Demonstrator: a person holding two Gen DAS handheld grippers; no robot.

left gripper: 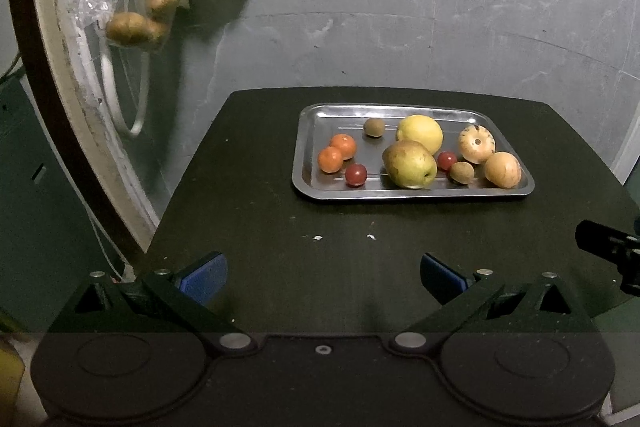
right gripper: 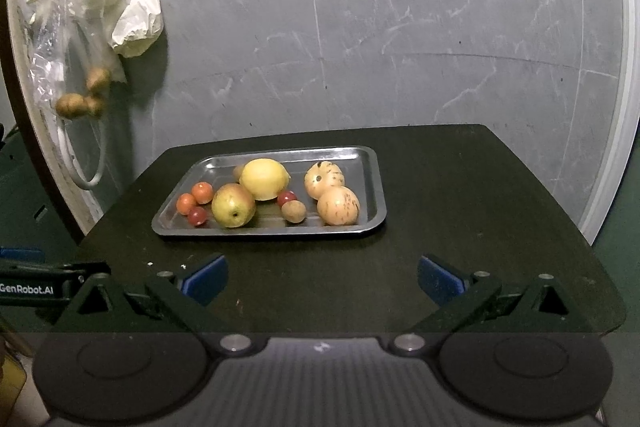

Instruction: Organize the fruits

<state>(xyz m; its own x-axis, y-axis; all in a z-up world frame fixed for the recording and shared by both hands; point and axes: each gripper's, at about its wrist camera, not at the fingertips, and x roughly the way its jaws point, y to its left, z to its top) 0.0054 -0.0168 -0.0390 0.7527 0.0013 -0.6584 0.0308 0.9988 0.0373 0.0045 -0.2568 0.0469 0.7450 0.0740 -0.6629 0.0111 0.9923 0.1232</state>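
A steel tray [left gripper: 308, 147] [right gripper: 374, 183] sits at the back of a dark table and holds several fruits. Among them are a yellow lemon [left gripper: 420, 133] [right gripper: 264, 179], a green-yellow apple [left gripper: 409, 163] [right gripper: 233, 205], two orange tomatoes [left gripper: 337, 153] [right gripper: 195, 197], small red fruits [left gripper: 356, 174] [right gripper: 197, 215], brown kiwis [left gripper: 461, 172] [right gripper: 294, 211] and two striped pale melons [left gripper: 503, 169] [right gripper: 338, 205]. My left gripper [left gripper: 323, 275] hovers open over the table's near part, well short of the tray. My right gripper [right gripper: 322, 275] is likewise open and empty.
The dark table [left gripper: 280, 227] [right gripper: 460, 207] stands against a grey wall. At the left hang plastic bags, one holding brown potatoes [left gripper: 140, 19] [right gripper: 84, 95]. The other gripper's black body shows at the right edge [left gripper: 612, 251] and at the left edge [right gripper: 40, 283].
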